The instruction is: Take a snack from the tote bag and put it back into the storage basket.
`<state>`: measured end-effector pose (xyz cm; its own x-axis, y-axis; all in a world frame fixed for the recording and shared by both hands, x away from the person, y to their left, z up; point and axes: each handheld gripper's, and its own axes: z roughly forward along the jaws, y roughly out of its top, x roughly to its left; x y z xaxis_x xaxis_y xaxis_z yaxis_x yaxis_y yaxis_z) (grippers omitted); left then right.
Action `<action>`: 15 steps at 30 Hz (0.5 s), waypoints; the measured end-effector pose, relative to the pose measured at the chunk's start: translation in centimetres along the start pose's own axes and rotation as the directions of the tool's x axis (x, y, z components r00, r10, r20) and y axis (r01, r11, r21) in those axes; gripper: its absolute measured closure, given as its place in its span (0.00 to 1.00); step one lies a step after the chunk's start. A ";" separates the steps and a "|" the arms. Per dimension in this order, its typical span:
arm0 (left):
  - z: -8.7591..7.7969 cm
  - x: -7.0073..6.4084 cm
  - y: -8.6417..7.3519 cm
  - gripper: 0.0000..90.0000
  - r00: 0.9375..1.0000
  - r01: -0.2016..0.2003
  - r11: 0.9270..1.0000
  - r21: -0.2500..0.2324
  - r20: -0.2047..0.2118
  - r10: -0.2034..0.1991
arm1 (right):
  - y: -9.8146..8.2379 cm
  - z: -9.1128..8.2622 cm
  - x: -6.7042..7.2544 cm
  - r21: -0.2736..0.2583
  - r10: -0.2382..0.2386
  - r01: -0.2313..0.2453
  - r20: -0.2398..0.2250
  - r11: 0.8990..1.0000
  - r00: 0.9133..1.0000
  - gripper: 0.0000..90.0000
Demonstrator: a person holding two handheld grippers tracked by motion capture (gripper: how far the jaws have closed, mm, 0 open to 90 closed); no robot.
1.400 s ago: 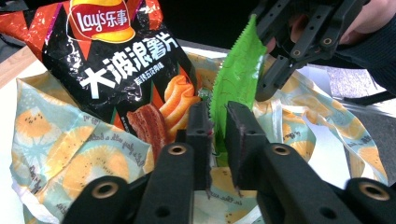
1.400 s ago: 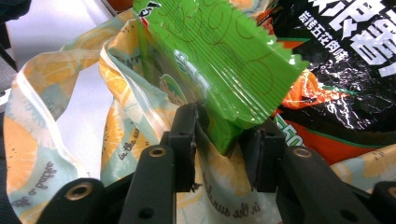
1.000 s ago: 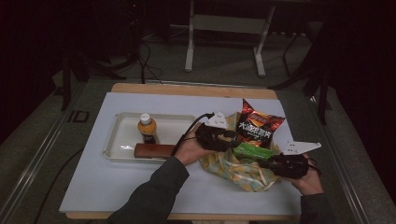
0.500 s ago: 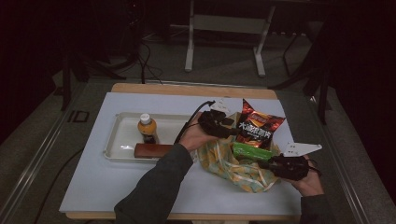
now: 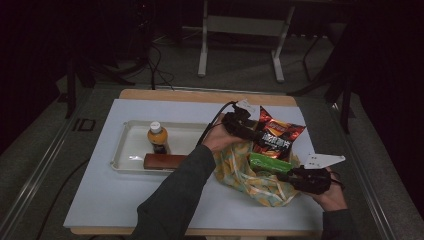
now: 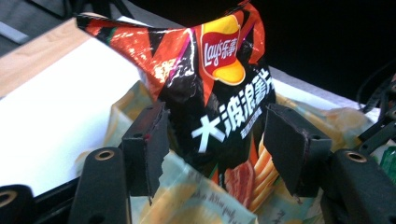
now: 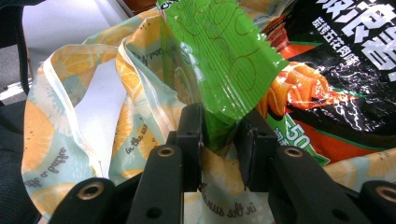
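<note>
Packing is partly done: the Lay's crisp bag (image 6: 219, 107) stands in the lemon-print tote bag (image 5: 250, 175) near the table's right edge, released between the left gripper's (image 6: 217, 154) just-widened jaws, while the right gripper (image 7: 222, 140) pinches the green packet (image 7: 219, 65) (probably with tote fabric), and the juice bottle (image 5: 156, 137) and brown bar (image 5: 165, 161) remain in the white tray (image 5: 125, 155).

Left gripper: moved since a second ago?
Yes. In the high view the left gripper has shifted right and up the picture, farther from the white tray, toward the chip bag. Its jaws have just been opening around the bag.
</note>
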<state>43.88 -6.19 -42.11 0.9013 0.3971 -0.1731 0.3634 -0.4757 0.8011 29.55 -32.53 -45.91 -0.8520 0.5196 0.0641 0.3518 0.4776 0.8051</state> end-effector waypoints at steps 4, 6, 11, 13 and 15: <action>0.7 0.2 0.4 0.37 1.000 0.016 1.000 0.006 -0.014 -0.016 | 0.0 0.0 0.0 0.002 0.000 0.000 0.000 1.000 1.000 0.81; 1.0 0.4 0.5 0.36 1.000 0.022 1.000 0.009 -0.016 -0.022 | 0.0 -0.1 0.0 0.004 -0.002 0.002 0.001 1.000 1.000 0.81; 1.6 0.8 0.5 0.36 0.998 0.054 0.999 0.005 -0.016 -0.054 | -0.1 -0.1 0.0 0.001 -0.002 0.002 -0.001 1.000 1.000 0.81; 2.0 0.9 0.4 0.36 0.998 0.067 0.998 0.004 -0.019 -0.067 | -0.1 -0.1 0.0 -0.001 -0.003 0.003 -0.002 1.000 1.000 0.81; 2.3 1.1 0.3 0.36 0.997 0.081 0.997 0.001 -0.012 -0.081 | -0.1 -0.1 0.0 0.000 0.000 0.000 -0.001 1.000 1.000 0.81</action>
<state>45.48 -7.70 -43.36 0.8662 0.4434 -0.2305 0.4354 -0.4431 0.7837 29.49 -32.64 -45.97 -0.8524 0.5189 0.0650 0.3520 0.4775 0.8051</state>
